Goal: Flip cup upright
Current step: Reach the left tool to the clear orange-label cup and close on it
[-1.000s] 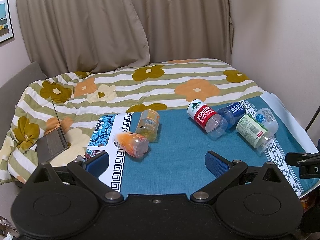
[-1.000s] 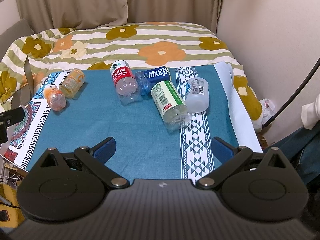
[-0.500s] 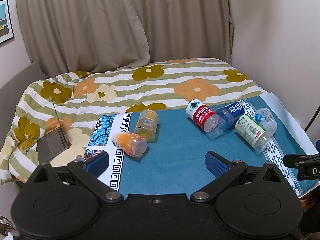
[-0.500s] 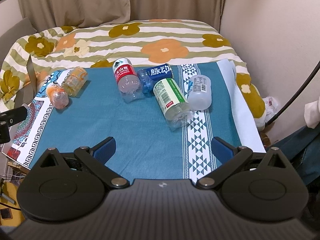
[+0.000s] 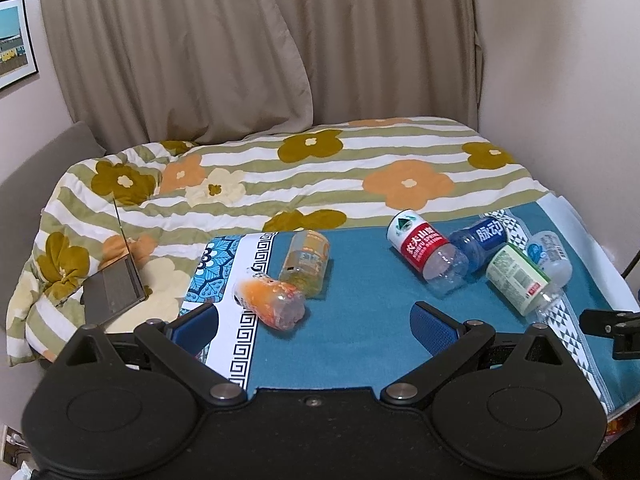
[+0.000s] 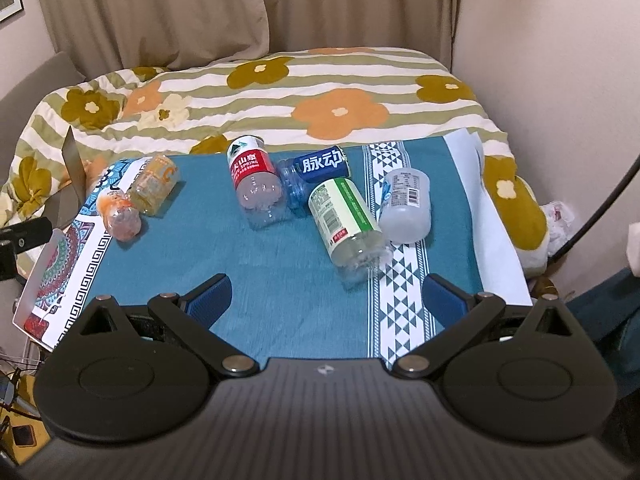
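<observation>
Several cut bottle cups lie on their sides on a blue cloth point(image 5: 360, 344) point(image 6: 280, 280). An orange cup point(image 5: 272, 304) point(image 6: 119, 216) and a yellow cup point(image 5: 306, 260) point(image 6: 154, 186) lie at the left. A red-label cup point(image 5: 426, 252) point(image 6: 256, 184), a blue-label cup point(image 5: 480, 240) point(image 6: 316, 172), a green-label cup point(image 5: 520, 280) point(image 6: 346, 220) and a white cup point(image 5: 550, 256) point(image 6: 406, 204) lie at the right. My left gripper point(image 5: 316, 324) is open and empty, just short of the orange cup. My right gripper point(image 6: 328, 296) is open and empty, just short of the green-label cup.
The cloth lies on a table against a bed with a flowered striped quilt point(image 5: 320, 176). An open laptop point(image 5: 116, 280) sits on the quilt at the left. A wall point(image 6: 560, 60) stands at the right, curtains point(image 5: 240, 48) behind. A black cable point(image 6: 600, 208) hangs at the right.
Both grippers have moved forward a little toward the cups and tilted slightly up. Jaws stay open. No cup has moved.
</observation>
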Available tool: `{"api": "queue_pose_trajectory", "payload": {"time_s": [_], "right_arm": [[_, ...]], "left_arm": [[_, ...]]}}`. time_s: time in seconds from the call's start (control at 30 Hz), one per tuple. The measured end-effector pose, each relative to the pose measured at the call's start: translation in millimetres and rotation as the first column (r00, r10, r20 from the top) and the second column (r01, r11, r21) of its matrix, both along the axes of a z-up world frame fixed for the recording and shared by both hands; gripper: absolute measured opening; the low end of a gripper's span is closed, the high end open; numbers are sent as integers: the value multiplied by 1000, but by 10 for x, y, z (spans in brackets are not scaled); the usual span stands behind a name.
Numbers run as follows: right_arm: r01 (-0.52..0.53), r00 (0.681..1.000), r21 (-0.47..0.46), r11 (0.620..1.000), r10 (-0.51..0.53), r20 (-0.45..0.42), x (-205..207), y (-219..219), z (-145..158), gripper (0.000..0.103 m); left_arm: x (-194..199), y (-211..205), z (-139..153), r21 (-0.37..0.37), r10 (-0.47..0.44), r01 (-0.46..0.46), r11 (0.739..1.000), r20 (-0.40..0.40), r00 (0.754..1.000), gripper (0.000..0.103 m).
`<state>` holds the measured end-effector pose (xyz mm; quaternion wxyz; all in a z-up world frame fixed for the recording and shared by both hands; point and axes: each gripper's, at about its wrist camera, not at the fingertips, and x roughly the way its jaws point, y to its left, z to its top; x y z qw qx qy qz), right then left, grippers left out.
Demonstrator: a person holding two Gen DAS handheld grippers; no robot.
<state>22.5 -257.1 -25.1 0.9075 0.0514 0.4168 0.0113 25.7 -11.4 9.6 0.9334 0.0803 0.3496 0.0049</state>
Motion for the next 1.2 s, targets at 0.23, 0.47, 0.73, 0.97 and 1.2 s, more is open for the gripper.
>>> {"api": "queue_pose_trajectory", "payload": {"time_s": [0.23,0.47,0.73,0.97,1.2], "right_arm": [[26,997,29,999,-24,-67,306,134,-127,103],[52,995,4,999,-52,-83,654,431,-107,103],[162,978,19,987,-158,-134,1114,643,-235,103],[203,959,-26,979,-205,-196,1346,862,-472,103],[203,954,-32,979,-205,-219,1504,1020,-611,103]], "left_arm": [[555,169,-32,5,-32,32,999,-48,998,103],[1198,319,-183,-16,-103,102,995,-129,986,103],[1946,454,-563,-64,-182,171,983,-263,947,102],[2465,583,-952,-158,-236,189,969,-375,897,98],[2696,625,-1262,-215,-265,182,959,-467,844,89]]}}
